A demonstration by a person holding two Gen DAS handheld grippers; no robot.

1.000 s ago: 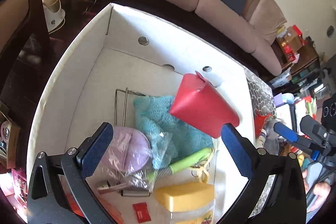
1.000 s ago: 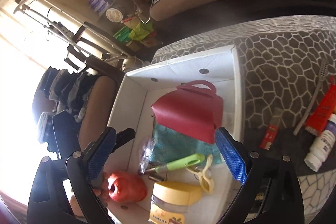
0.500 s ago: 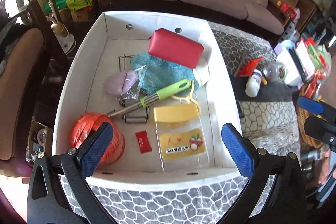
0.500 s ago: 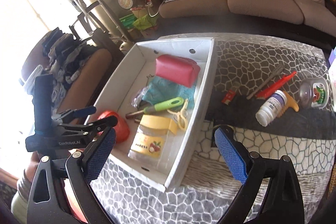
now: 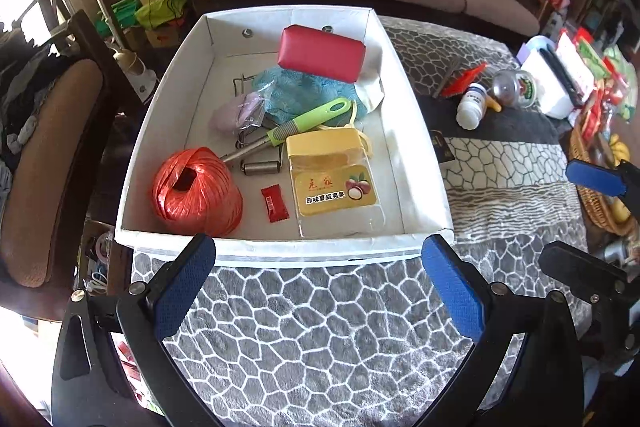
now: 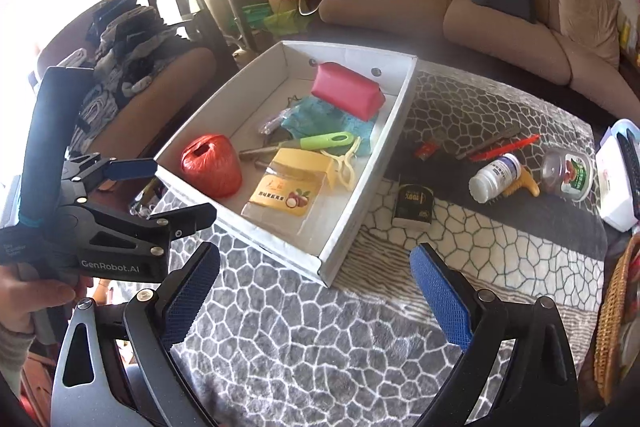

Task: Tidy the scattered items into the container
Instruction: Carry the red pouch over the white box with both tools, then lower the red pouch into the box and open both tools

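Left gripper (image 5: 318, 281) fingers wide, empty, at 6 o'clock of white cardboard box (image 5: 412, 131). Right gripper (image 6: 316, 291) wide, empty. Red twine ball (image 5: 196, 193) inside box, 7 o'clock corner. White pill bottle (image 6: 495, 177) on the patterned grey cloth (image 6: 320, 339), 3 o'clock of box.

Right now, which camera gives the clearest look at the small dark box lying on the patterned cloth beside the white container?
The right wrist view: the small dark box shows whole, gold print on top. The left wrist view catches only its foreshortened edge beside the white container.
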